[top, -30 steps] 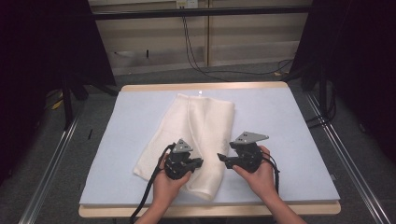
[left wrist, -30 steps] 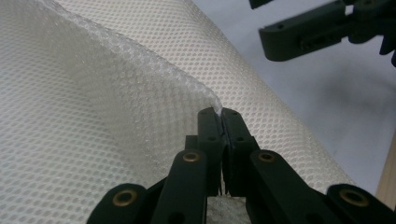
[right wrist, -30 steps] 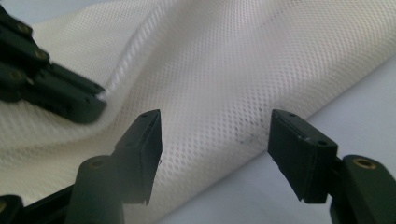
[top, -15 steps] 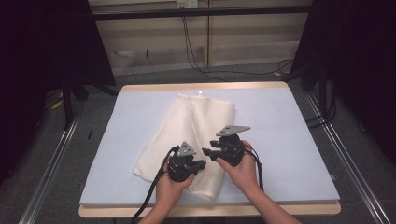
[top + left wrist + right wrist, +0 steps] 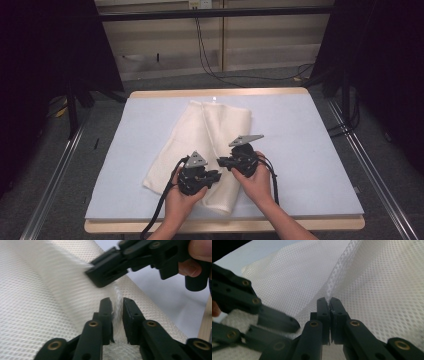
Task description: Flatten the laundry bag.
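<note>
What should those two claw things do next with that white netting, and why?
Probably lift the right gripper a little to peel the pinched fold up. Its jaws have just closed on a ridge of the white mesh cloth, while the left gripper has just been opening, with the mesh loose between its jaws.

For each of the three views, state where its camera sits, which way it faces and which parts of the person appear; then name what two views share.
High view: above the person's side, facing forward and down on the table; both forearms.
Left gripper view: on the left gripper, along its jaws; fingers.
Right gripper view: on the right gripper, along its jaws clamping the mesh cloth; a fingertip.
Shared: the cloth.
</note>
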{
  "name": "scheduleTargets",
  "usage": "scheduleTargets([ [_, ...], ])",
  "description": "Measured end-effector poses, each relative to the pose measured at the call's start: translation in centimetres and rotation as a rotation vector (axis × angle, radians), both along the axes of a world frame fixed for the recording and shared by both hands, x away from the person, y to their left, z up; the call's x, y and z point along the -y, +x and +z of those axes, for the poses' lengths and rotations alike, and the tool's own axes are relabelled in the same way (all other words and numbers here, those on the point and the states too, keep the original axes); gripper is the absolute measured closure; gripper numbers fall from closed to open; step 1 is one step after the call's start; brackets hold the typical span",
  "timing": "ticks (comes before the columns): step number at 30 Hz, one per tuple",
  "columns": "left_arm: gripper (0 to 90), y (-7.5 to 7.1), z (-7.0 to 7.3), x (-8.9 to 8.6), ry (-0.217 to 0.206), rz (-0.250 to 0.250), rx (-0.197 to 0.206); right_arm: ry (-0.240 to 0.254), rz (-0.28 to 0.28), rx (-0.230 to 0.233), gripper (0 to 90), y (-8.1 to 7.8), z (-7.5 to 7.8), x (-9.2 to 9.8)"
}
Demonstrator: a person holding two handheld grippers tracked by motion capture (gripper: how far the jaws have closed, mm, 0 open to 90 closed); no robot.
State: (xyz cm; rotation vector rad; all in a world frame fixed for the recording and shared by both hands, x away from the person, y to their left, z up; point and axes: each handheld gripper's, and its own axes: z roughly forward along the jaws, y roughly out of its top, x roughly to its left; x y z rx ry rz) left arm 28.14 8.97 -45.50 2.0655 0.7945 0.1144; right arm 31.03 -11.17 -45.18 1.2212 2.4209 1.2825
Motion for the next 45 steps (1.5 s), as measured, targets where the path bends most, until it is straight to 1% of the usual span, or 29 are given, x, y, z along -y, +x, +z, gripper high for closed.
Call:
scheduleTargets([
  [3,69.7,0.2,0.2,-0.5,-0.036,0.015,-0.026,0.018,-0.012,-0.015,87.5,-0.2,-0.1,1.4],
  [4,68.2,0.2,0.2,-0.6,-0.037,0.012,-0.031,0.014,-0.019,-0.016,87.5,-0.3,0.0,1.8],
  [6,64.7,0.2,0.3,-0.9,-0.049,0.021,-0.049,0.018,-0.017,-0.007,87.5,-0.5,0.1,2.5],
  [7,60.6,0.3,0.3,-1.0,-0.050,0.026,-0.057,0.013,-0.022,-0.002,87.6,-0.7,0.1,2.9],
  [8,58.5,0.3,0.2,-1.1,-0.055,0.037,-0.058,0.008,-0.022,0.000,87.6,-0.8,0.2,3.2],
  [11,54.5,0.5,0.2,-1.4,-0.086,0.042,-0.090,0.024,-0.022,-0.005,87.8,-1.1,0.1,4.2],
  [12,52.0,0.5,0.3,-1.4,-0.080,0.042,-0.095,0.031,-0.027,-0.008,87.9,-1.2,0.0,4.6],
  [14,46.1,0.6,0.3,-1.4,-0.078,0.036,-0.104,0.023,-0.036,0.000,87.9,-1.4,-0.2,5.0],
  [15,42.5,0.6,0.2,-1.3,-0.083,0.043,-0.117,0.024,-0.040,-0.001,87.8,-1.4,-0.3,5.1],
  [16,40.1,0.7,0.2,-1.3,-0.073,0.045,-0.117,0.029,-0.037,-0.005,87.8,-1.4,-0.5,5.3],
  [19,32.2,0.9,0.3,-1.6,-0.076,0.039,-0.147,0.026,-0.049,-0.006,87.8,-1.4,-0.6,5.3],
  [20,30.6,0.9,0.3,-1.7,-0.086,0.052,-0.150,0.013,-0.050,-0.006,87.8,-1.3,-0.7,5.3],
  [21,29.2,1.0,0.4,-1.9,-0.079,0.053,-0.145,0.006,-0.052,-0.006,87.8,-1.2,-0.8,5.3],
  [23,25.7,1.2,0.4,-2.4,-0.069,0.080,-0.141,-0.004,-0.059,-0.007,87.8,-1.1,-0.9,5.5],
  [24,24.5,1.2,0.4,-2.6,-0.059,0.085,-0.144,0.003,-0.060,-0.007,87.8,-1.1,-1.0,5.6],
  [26,23.2,1.4,0.3,-3.0,-0.076,0.099,-0.159,0.019,-0.070,0.000,87.8,-1.1,-1.0,5.8],
  [27,22.8,1.5,0.3,-3.2,-0.065,0.090,-0.155,0.023,-0.067,-0.002,87.8,-1.0,-0.9,5.9],
  [29,21.7,1.5,0.4,-3.4,-0.087,0.101,-0.159,0.014,-0.071,0.006,87.8,-1.1,-0.8,5.9],
  [30,21.7,1.5,0.5,-3.5,-0.089,0.096,-0.156,0.011,-0.068,0.004,87.8,-1.1,-0.8,5.9],
  [31,21.7,1.5,0.7,-3.7,-0.086,0.101,-0.151,0.003,-0.064,0.007,87.8,-1.1,-0.8,5.9],
  [32,21.8,1.6,0.8,-3.9,-0.081,0.094,-0.150,-0.022,-0.069,0.008,87.8,-1.2,-0.9,5.8],
  [33,21.7,1.6,0.9,-4.1,-0.086,0.097,-0.151,-0.030,-0.063,0.012,87.8,-1.1,-1.0,5.8],
  [34,21.7,1.6,1.0,-4.3,-0.081,0.103,-0.148,-0.026,-0.066,0.004,87.8,-1.2,-1.1,5.9],
  [35,21.7,1.6,1.0,-4.4,-0.058,0.106,-0.138,-0.033,-0.073,0.001,87.8,-1.2,-1.2,5.9],
  [37,20.6,1.7,0.8,-4.6,-0.040,0.110,-0.146,-0.044,-0.074,0.002,87.8,-1.1,-1.4,6.1],
  [38,19.9,1.8,0.6,-4.9,-0.015,0.101,-0.157,-0.036,-0.074,0.004,87.8,-1.1,-1.4,6.2],
  [39,19.4,1.9,0.4,-4.9,-0.008,0.112,-0.160,-0.023,-0.080,-0.001,87.8,-1.1,-1.4,6.4],
  [41,19.4,1.9,0.1,-5.1,0.032,0.115,-0.147,-0.022,-0.085,0.001,87.8,-1.1,-1.3,6.8],
  [45,19.6,2.0,-0.7,-5.2,0.063,0.111,-0.133,-0.021,-0.087,0.006,87.7,-1.3,-1.0,7.4],
])
